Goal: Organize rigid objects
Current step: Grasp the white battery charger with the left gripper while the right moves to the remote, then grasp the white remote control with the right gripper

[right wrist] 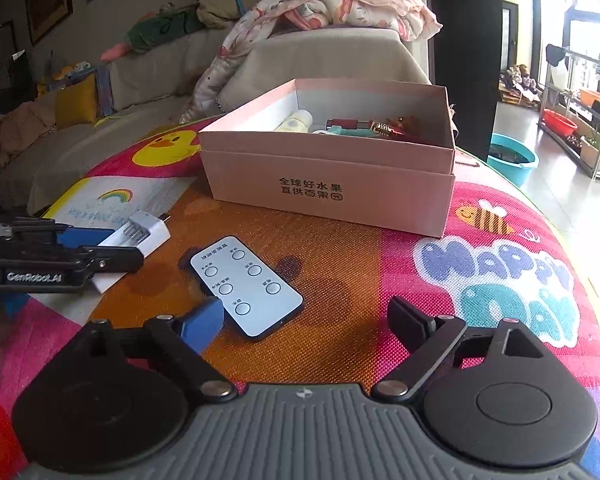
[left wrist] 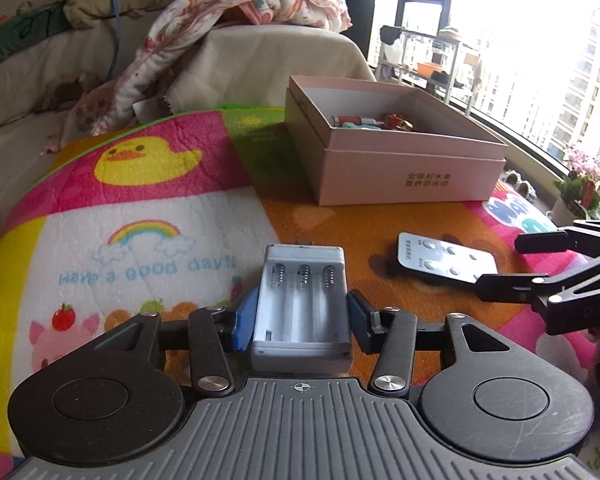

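Observation:
A white battery holder [left wrist: 302,304] with three spring slots lies on the play mat between the fingers of my left gripper [left wrist: 302,322]; the blue pads sit at its sides, and I cannot tell if they press it. It also shows in the right wrist view [right wrist: 138,234]. A white remote control [right wrist: 246,284] lies on the orange patch, just ahead of my open, empty right gripper [right wrist: 304,320]; it also shows in the left wrist view [left wrist: 446,262]. A pink open box [right wrist: 332,168] behind holds several small items.
The colourful play mat [right wrist: 500,264] covers the table. A sofa with a draped blanket [right wrist: 340,4] stands behind the box. A blue basin [right wrist: 512,158] sits on the floor at right. Flower pots [left wrist: 580,192] stand by the window.

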Motion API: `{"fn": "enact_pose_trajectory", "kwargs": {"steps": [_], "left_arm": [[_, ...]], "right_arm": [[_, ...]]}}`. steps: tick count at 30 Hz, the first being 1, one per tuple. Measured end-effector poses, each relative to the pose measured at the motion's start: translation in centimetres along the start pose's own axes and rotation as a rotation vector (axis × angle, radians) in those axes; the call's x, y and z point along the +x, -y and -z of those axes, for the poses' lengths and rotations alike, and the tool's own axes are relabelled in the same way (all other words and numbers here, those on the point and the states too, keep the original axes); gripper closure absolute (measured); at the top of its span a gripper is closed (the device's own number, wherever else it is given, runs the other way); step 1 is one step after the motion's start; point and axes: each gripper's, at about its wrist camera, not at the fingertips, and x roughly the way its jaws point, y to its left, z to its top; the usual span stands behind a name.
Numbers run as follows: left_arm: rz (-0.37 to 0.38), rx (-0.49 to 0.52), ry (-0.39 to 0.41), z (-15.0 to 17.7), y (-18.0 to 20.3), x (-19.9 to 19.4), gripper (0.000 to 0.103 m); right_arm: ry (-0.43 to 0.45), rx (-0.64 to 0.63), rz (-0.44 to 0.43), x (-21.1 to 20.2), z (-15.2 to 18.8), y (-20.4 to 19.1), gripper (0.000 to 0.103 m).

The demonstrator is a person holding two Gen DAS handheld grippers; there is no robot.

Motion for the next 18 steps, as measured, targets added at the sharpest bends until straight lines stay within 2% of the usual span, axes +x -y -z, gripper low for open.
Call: {"fn": "enact_pose_trajectory", "kwargs": {"steps": [2, 6, 9, 14, 18], "left_arm": [[-0.014, 0.012, 0.012, 0.5, 0.3, -0.3, 0.05], [-0.04, 0.026, 0.021, 0.8, 0.9, -0.4, 0.05], [-0.028, 0.019, 0.028, 1.0, 0.7, -0.5, 0.05], [0.025, -0.049, 0.048, 1.2, -0.6, -0.7, 0.05], [0.038, -0.068, 0.054, 1.2, -0.9, -0.8, 0.05]], "right_arm": [[-0.018, -0.028, 0.001, 0.2, -0.1, -0.4, 0.006], [-0.039, -0.093, 0.025, 0.8, -0.3, -1.5, 0.007], [-0.031, -0.14, 0.01, 0.7, -0.3, -2.2, 0.016], [-0.017, -0.171, -0.029, 0.8, -0.8, -3.1, 0.044], [-0.057, -0.164, -0.196, 0.0, -0.9, -3.8, 0.048]]}}
